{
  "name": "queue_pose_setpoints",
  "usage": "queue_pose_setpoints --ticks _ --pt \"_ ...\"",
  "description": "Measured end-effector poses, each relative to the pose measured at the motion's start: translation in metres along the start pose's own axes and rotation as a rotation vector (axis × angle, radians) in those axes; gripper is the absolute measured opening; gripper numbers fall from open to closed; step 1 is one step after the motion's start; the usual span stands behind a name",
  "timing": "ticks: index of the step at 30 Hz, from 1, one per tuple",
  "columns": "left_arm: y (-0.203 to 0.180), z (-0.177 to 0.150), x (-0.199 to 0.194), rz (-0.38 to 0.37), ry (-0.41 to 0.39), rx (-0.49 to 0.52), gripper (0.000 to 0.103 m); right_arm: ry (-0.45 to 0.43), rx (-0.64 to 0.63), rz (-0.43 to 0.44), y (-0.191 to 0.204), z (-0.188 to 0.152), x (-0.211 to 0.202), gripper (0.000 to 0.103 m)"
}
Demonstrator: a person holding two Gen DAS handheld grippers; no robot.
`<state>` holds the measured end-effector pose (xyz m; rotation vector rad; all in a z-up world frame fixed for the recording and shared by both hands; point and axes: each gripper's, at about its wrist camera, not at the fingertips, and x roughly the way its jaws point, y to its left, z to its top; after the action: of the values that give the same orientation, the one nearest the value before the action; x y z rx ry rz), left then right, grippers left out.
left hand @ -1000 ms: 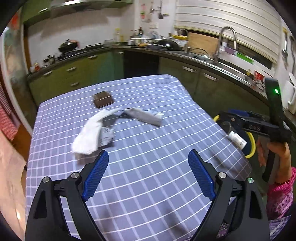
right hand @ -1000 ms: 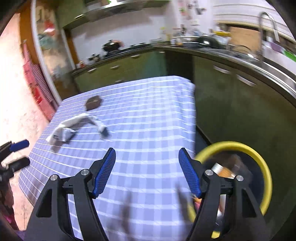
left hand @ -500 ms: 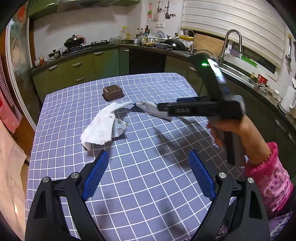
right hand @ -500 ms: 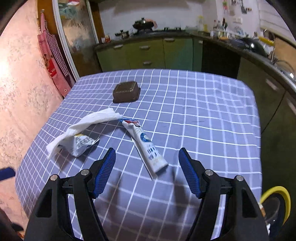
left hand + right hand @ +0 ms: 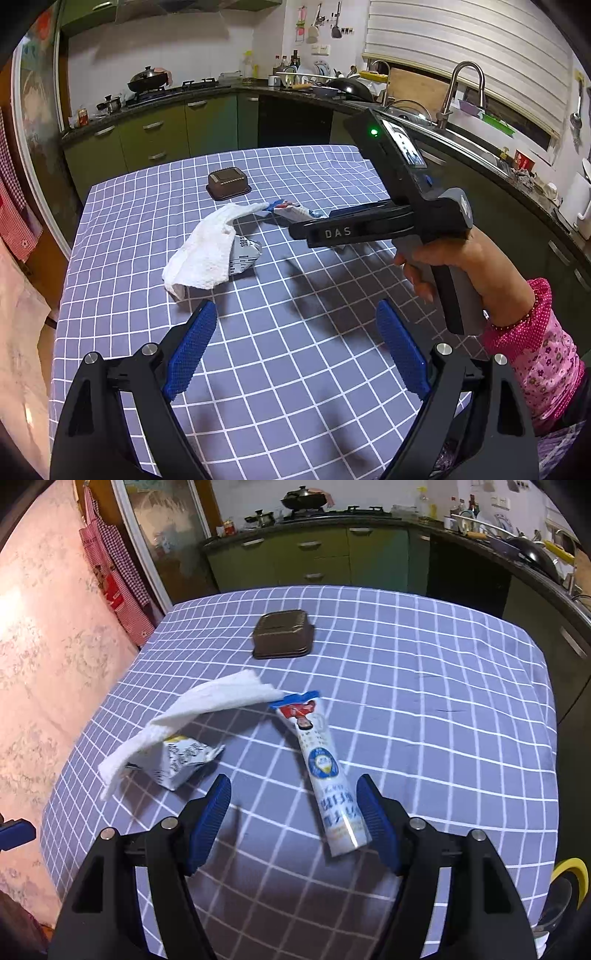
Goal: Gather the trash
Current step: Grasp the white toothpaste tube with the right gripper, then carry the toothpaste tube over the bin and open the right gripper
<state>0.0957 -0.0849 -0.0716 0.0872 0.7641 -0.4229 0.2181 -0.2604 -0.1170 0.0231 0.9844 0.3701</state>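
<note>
**A:** Lilac checked cloth covered the whole table, and the rubbish lay out on it: a white tissue draped over a crumpled carton, a squeezed toothpaste tube beside them, and a brown plastic tray upside down farther back. What step did it look like to you?

**B:** The reach for the tube, I'd judge. The right gripper hung low over the near end of it, released, jaws spread wide and gripping nothing. The tube's near end sat just inside the right-hand pad, off-centre in the gap.

**A:** And the other one?

**B:** The left gripper was also spread and empty, held back over the bare cloth, near the tissue but not touching it.

**A:** So the next move?

**B:** Probably shifting right to centre the tube, lowering, then closing across its width. It looked flat and slippery, so a shallow bite might skid off.

**A:** Where would it go?

**B:** A yellow-rimmed bin showed beyond the table's right edge; likely there.

**A:** The room?

**B:** A kitchen: green cabinets, a wok on the stove, a sink with a tall tap under the window blind.
</note>
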Motion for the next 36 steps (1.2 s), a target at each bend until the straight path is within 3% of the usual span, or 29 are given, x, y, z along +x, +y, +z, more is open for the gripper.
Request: queue_pose_setpoints --ticks 8,11,19,22,36 --pt "0.006 -0.003 -0.001 0.009 -0.004 -0.010 0.087 0.055 0.034 0.035 0.006 0.002 0.012 0.063" --pt "0.006 -0.003 0.000 0.008 -0.002 -0.014 0.087 0.054 0.033 -0.001 0.008 0.003 0.015 0.058" --pt "0.007 -0.004 0.000 0.007 0.000 -0.016 0.087 0.064 0.041 -0.049 0.005 0.001 0.021 0.031" --pt "0.008 -0.003 0.002 0.007 0.000 -0.016 0.087 0.059 0.049 -0.050 0.002 0.000 0.020 0.015" --pt "0.002 -0.003 0.001 0.002 -0.002 -0.002 0.087 -0.062 0.083 -0.014 -0.006 -0.024 -0.040 0.015"
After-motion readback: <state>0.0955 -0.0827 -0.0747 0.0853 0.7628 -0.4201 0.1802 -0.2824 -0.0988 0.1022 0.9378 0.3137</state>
